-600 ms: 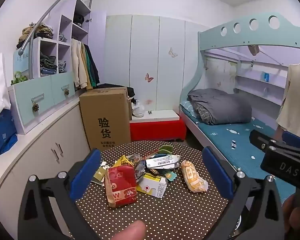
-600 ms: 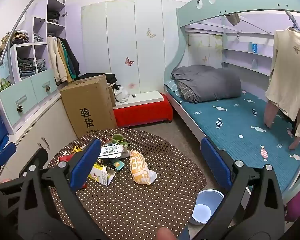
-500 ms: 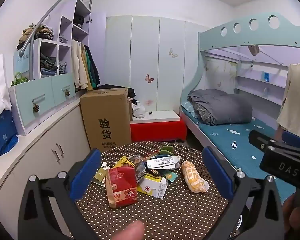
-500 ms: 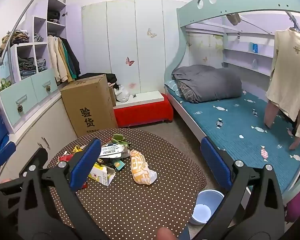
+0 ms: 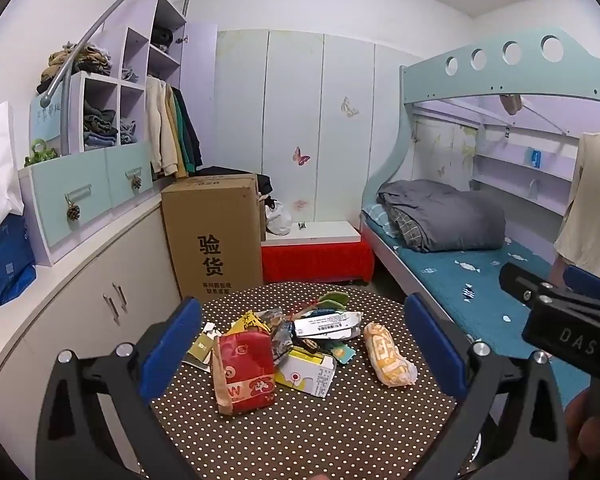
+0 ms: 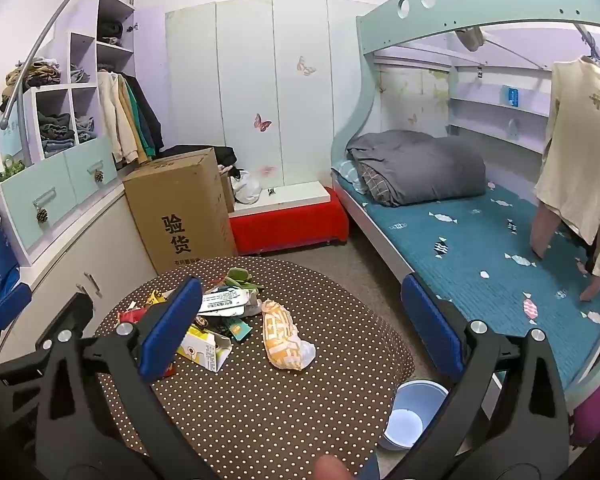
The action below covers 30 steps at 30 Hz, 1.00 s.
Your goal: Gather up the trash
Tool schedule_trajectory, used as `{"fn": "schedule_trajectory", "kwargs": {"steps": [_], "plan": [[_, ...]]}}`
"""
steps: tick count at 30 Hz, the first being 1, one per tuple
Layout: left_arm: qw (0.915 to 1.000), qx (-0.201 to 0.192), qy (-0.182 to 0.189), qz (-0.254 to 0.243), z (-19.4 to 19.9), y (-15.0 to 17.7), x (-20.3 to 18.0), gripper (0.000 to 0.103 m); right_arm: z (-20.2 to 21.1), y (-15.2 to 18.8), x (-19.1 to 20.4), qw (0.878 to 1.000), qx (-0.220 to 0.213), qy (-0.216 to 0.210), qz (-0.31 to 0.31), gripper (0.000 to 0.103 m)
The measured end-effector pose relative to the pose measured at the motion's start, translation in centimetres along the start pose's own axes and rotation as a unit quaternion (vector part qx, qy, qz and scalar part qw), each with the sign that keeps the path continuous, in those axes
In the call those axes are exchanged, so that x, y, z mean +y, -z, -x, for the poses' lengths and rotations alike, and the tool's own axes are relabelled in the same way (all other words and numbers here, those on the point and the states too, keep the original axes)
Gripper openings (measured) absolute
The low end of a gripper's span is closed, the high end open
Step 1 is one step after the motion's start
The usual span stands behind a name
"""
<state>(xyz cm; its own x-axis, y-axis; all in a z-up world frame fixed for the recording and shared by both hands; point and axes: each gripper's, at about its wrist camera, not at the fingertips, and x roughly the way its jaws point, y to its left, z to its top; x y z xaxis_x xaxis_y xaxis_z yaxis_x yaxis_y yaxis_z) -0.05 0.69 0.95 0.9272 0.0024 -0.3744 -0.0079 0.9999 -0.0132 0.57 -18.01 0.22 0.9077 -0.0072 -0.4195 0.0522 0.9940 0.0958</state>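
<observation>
So both sets of tongs are hanging above the near edge of a round table [image 5: 340, 432] with a brown polka-dot cover, tilted down a bit toward it. The left tongs [image 5: 300, 344] are spread wide with nothing between the blue pads, and the right tongs [image 6: 300, 328] are the same, wide apart and empty. The trash is all heaped toward the far side of the table: a red paper bag [image 5: 246, 372] lying nearest in the left view, a torn white and yellow carton [image 5: 306, 372] just beside it, a white printed wrapper [image 5: 328, 324] on top of the pile, and a yellow and white bag [image 5: 388, 354] off to the right, a little apart from the rest. There are also some green and dark scraps at the back that I can't really make out. In the right view a light blue bin [image 6: 414, 412] sits on the floor just past the table's right edge, between the table and the bed [image 6: 480, 248]. A tall cardboard box [image 5: 216, 236] stands on the floor behind the table. None of the trash is touched by either tongs.
</observation>
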Motion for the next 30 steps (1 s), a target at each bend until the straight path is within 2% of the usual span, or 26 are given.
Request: {"fn": "schedule_trajectory", "kwargs": {"steps": [10, 30], "plan": [[0.9999, -0.004, 0.014, 0.0, -0.2, 0.5, -0.2, 0.099, -0.1, 0.2, 0.1, 1.0, -0.001, -0.001, 0.0, 0.098], [1.0, 0.004, 0.007, -0.001, -1.1, 1.2, 0.0, 0.099, -0.9, 0.8, 0.1, 1.0, 0.007, -0.005, 0.002, 0.098]]}}
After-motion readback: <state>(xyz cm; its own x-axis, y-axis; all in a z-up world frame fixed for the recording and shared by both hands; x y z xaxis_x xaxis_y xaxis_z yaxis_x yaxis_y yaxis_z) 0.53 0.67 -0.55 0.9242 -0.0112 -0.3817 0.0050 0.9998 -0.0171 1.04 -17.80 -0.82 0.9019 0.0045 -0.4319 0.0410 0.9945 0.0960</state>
